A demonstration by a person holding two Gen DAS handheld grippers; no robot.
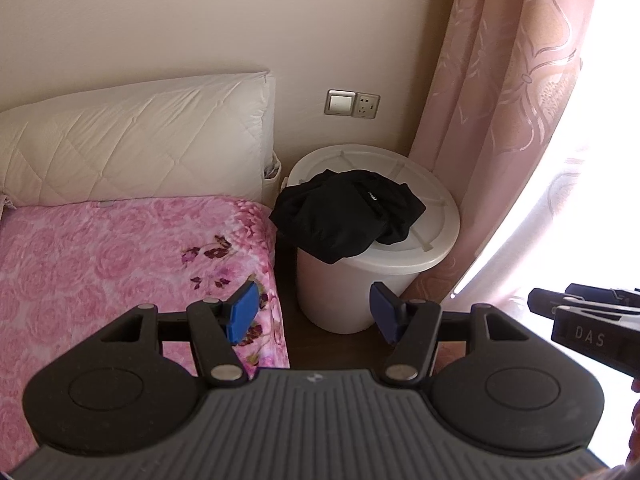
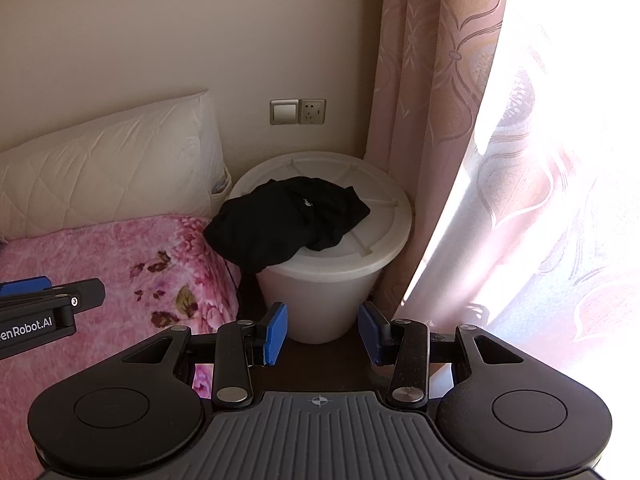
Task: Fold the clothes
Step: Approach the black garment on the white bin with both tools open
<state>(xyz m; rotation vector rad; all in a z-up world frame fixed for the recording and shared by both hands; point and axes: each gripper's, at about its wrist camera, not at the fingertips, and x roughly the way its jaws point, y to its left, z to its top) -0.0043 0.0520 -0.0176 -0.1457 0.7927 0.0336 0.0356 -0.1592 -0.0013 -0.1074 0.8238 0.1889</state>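
Step in hand: we are judging this as the approach before the first pick; the garment (image 1: 347,216) is not yet touched and no fold is begun.
Garment: we are seeing one black piece of clothing, crumpled in a heap on the lid (image 1: 430,216) of the white bin (image 1: 340,300), with its near-left edge hanging over the rim.
Bin: it is standing in the far corner, between the bed (image 1: 120,264) on the left and the pink curtain (image 1: 500,120) on the right.
Left gripper (image 1: 313,312): we are finding its blue pads spread wide with nothing between them; it is hanging near the bed's right edge, apart from the garment.
Right gripper (image 2: 322,334): we are finding its pads spread as well, nothing between them; it is pointing down toward the bin from the near side, apart from the garment.
Folding surface: we are taking the pink floral bed cover as the likely place to lay the garment flat; the pillow (image 1: 132,140) is lying at its far end.
Next move: we are judging that one gripper needs to go forward to the overhanging edge, pinch cloth only, and lift it clear of the lid.
Caution: we are noting that the heap is hiding seams and corners, so a blind pinch may be catching several layers.
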